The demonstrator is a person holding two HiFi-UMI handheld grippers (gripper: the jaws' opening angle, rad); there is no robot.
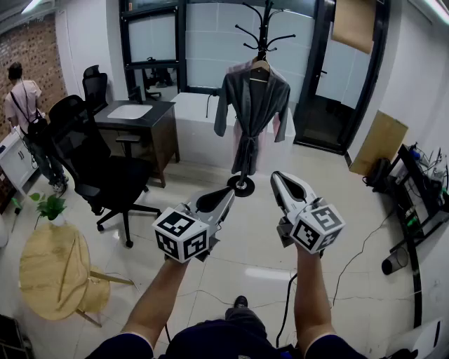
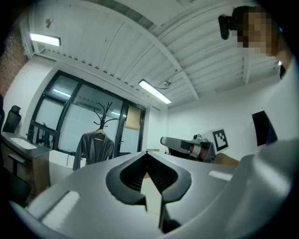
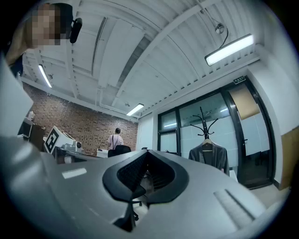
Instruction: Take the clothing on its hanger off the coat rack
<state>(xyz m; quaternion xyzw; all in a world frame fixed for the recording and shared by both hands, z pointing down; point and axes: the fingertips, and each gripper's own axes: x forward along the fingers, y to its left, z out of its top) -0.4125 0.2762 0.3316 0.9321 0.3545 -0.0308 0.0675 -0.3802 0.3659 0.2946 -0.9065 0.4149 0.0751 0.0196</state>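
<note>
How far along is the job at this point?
Done: nothing; the robe hangs by its hanger on the rack. In hand: nothing; left tongs and right tongs are shut, empty, short of it. To do: approach, grip hanger, lift it off.

The pale, glossy tiled floor (image 1: 238,242) is carrying the black coat rack (image 1: 262,31) on its round base, and a grey robe (image 1: 254,105) on a wooden hanger (image 1: 260,67) is hanging from the rack. A black office chair (image 1: 95,168) and a dark desk (image 1: 144,119) are standing to the left. A round wooden table (image 1: 49,270) is standing nearer, and a dark cable (image 1: 354,254) is trailing over the tiles at the right.
</note>
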